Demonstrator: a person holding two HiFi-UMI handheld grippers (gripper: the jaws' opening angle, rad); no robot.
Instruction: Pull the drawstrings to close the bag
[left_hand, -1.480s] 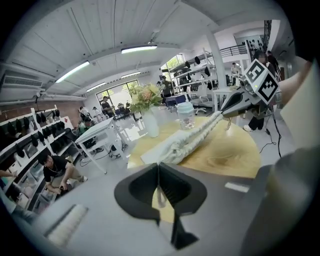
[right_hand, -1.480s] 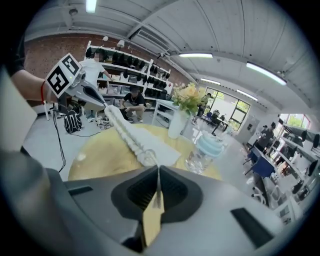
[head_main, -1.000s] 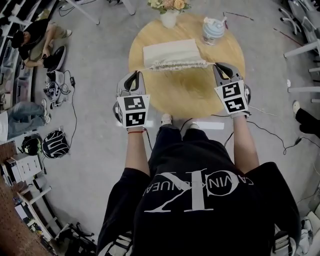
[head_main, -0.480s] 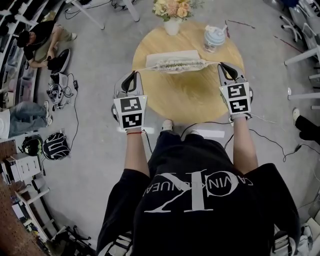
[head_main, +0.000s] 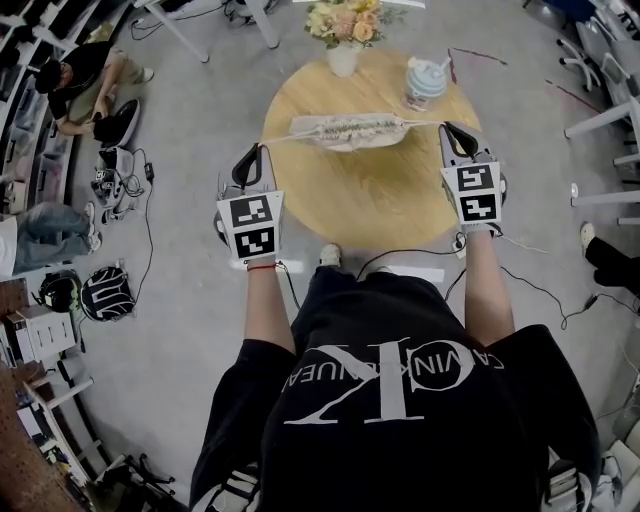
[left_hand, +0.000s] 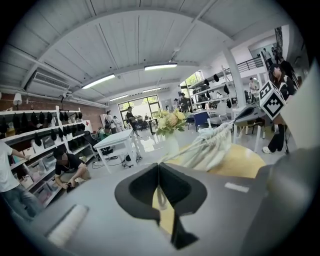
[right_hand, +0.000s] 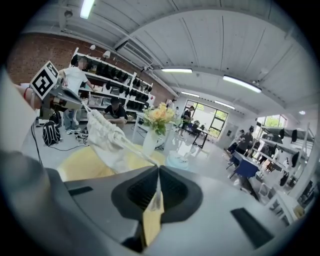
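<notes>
Here, left gripper (head_main: 257, 152) and right gripper (head_main: 451, 129) clenched on drawstrings (head_main: 279, 137), bag (head_main: 346, 130) bunched, mouth indistinct

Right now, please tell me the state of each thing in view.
bag: mouth gathered, stretched between the strings
left drawstring: taut
right drawstring: taut
left gripper: shut on left drawstring
right gripper: shut on right drawstring
cup: upright, lid on
vase: upright, holding flowers

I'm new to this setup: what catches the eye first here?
A cream bag, gathered tight, is strung between the left gripper and right gripper, each shut on a drawstring, over a round wooden table. At the table's far edge stand a vase of flowers and a lidded cup.
</notes>
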